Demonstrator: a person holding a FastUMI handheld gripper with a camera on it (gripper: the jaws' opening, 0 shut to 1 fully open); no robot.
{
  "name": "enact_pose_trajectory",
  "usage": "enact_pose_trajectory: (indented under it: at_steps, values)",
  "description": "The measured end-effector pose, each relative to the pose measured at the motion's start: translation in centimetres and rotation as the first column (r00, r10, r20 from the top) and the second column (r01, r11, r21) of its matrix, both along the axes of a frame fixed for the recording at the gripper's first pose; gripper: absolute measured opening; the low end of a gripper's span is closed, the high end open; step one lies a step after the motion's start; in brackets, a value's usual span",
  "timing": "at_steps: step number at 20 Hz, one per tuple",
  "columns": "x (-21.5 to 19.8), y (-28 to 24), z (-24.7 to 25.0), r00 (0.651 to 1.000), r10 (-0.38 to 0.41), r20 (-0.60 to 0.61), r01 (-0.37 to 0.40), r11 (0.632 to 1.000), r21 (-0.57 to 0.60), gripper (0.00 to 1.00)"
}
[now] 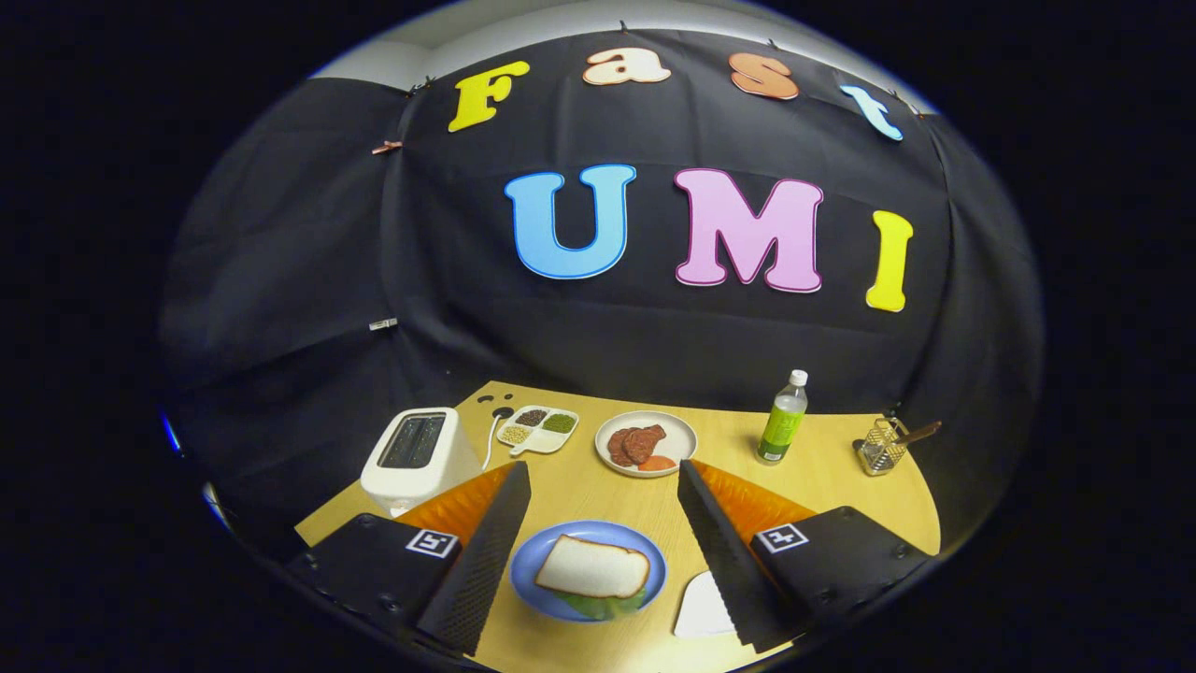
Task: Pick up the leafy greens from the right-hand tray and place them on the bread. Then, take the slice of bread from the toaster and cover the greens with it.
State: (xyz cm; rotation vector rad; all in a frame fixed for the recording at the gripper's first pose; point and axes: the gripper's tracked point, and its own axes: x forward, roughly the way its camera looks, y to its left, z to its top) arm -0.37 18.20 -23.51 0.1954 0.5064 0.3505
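Observation:
A slice of bread lies on a blue plate between my two fingers, with leafy greens poking out from under its near edge. My gripper is open and hovers above the plate, holding nothing. A white toaster stands beyond my left finger with its slots dark. A white tray shows partly by my right finger, near the plate.
Beyond the fingers sit a white plate with meat slices, a divided dish of beans, a green bottle and a wire holder with a utensil. The wooden table ends at the black cloth wall.

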Motion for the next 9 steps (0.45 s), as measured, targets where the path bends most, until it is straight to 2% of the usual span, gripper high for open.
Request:
enact_pose_trajectory:
  at_steps: [9]
  values:
    - [-0.21, -0.71, 0.68, 1.000, -0.002, 0.015, 0.002, 1.000, 0.000, 0.99]
